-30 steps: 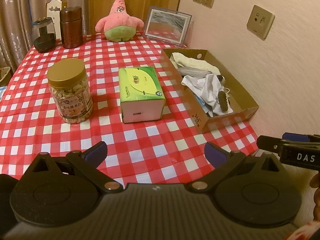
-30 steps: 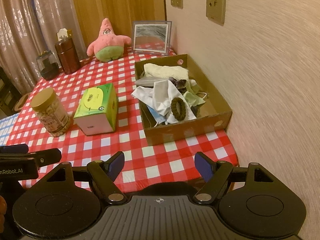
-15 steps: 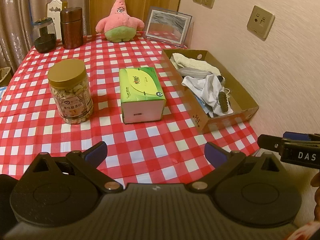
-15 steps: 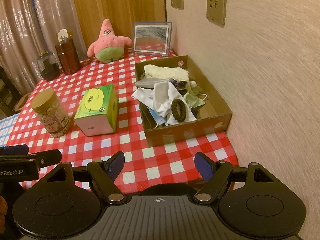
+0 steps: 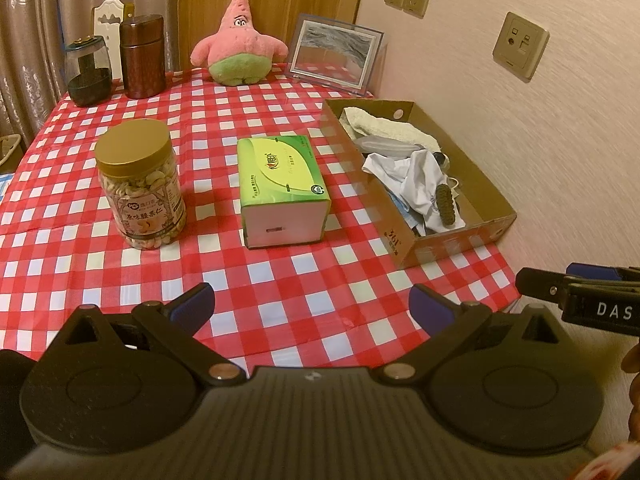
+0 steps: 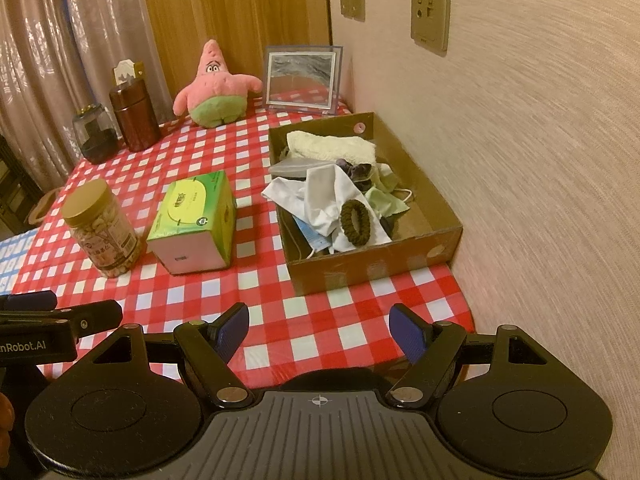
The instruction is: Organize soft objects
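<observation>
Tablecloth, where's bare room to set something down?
Free: the near strip between both open claws and the tissue box; also the stretch between the nut jar and the plush star. Crowded: the cardboard box, heaped with cloths.

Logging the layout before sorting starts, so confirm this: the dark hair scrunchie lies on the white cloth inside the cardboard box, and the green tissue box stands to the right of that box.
One detail is wrong. The green tissue box stands to the left of the cardboard box, between it and the nut jar. The dark hair scrunchie does lie on the white cloth inside the box. The right wrist view shows it.
</observation>
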The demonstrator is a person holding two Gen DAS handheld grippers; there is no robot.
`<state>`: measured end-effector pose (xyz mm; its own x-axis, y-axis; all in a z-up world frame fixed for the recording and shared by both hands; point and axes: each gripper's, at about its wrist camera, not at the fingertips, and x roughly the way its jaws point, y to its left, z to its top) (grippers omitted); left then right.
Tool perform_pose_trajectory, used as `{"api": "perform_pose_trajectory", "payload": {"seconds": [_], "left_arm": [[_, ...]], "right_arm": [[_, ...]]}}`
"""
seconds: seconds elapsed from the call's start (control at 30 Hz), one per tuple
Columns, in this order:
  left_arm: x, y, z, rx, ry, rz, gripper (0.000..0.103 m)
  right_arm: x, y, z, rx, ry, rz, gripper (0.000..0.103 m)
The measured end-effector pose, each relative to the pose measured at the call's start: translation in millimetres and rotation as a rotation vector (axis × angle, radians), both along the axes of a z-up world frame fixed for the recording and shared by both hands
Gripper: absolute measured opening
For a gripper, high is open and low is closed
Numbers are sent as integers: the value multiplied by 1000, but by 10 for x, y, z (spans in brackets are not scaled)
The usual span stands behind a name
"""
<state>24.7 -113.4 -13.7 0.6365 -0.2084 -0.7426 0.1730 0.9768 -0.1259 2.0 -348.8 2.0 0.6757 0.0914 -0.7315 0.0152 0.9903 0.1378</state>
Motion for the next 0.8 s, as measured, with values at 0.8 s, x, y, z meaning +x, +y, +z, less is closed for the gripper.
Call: {"api": "perform_pose_trajectory", "payload": {"seconds": [0.8], "left_arm": [[23, -37, 29, -1, -11, -9, 103]], "right_arm": [[7, -12, 5, 0, -1, 1, 77]]}}
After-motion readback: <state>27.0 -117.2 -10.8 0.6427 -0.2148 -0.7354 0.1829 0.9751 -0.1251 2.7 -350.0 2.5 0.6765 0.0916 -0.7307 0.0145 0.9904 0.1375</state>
